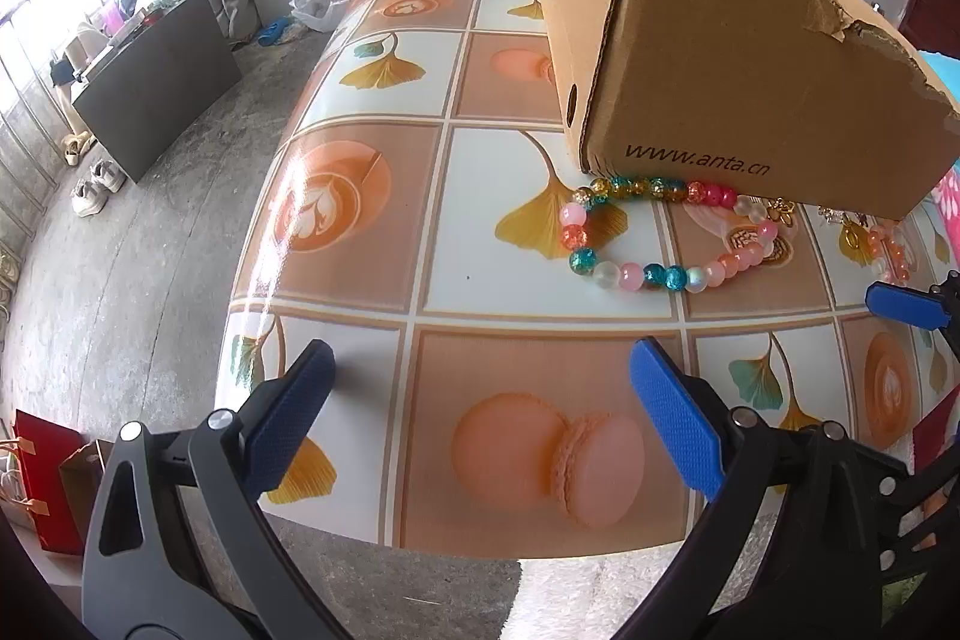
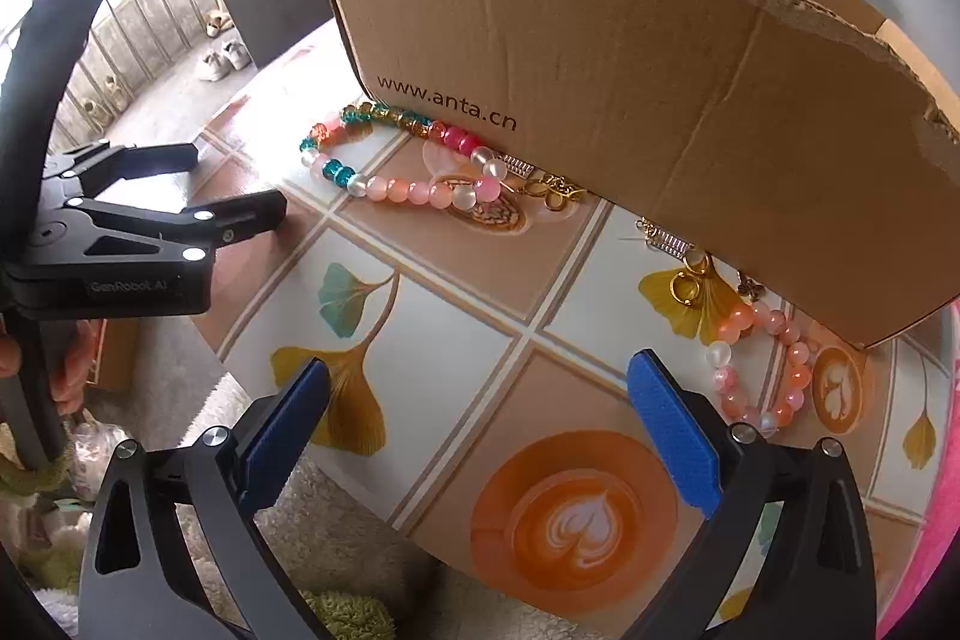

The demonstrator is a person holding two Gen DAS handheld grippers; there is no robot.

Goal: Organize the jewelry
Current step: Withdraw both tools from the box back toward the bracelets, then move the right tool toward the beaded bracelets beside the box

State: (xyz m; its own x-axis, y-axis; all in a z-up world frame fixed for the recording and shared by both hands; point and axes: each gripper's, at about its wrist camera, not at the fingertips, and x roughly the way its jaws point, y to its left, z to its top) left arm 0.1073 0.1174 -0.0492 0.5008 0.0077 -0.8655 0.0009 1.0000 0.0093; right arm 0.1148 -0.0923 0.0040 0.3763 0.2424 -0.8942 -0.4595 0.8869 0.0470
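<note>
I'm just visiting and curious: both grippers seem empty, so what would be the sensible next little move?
Probably ease the open right gripper forward to the pink-and-orange bracelet lying on the table just ahead, against the cardboard box. The left gripper is also open and holds nothing.

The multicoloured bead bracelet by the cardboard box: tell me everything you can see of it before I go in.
The multicoloured bead bracelet is a closed loop of round, glassy-looking beads: teal, amber, hot pink, orange, frosted white and pale pink. It lies flat on the patterned tablecloth, its far side right up against the cardboard box below the printed web address. A gold clasp or charm sits at its right end. Neither pair of tongs touches it.
</note>
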